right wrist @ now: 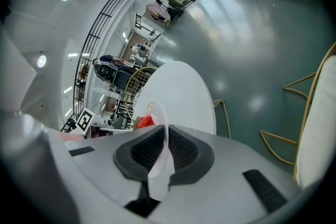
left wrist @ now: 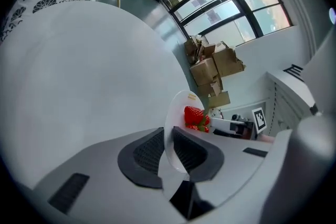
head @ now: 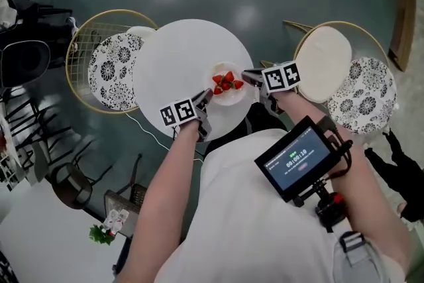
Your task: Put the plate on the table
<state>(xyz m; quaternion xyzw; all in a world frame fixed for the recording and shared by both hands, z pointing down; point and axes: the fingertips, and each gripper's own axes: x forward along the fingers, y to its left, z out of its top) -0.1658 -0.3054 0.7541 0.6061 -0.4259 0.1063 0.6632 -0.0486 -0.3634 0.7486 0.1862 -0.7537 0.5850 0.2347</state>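
Observation:
A small white plate (head: 225,95) with red strawberries (head: 226,81) is over the near right part of the round white table (head: 179,56). My left gripper (head: 204,100) is shut on the plate's left rim, and my right gripper (head: 250,78) is shut on its right rim. In the left gripper view the plate's edge (left wrist: 169,134) runs between the dark pads, with the strawberries (left wrist: 196,117) beyond. In the right gripper view the plate rim (right wrist: 159,162) is pinched between the pads too, a strawberry (right wrist: 145,121) showing behind it. Whether the plate touches the table I cannot tell.
A wire chair with a patterned cushion (head: 114,69) stands left of the table. Another chair with a cream seat (head: 324,63) and patterned cushion (head: 363,96) is at the right. Black chairs (head: 26,56) sit at the far left. Cardboard boxes (left wrist: 212,68) are stacked by the windows.

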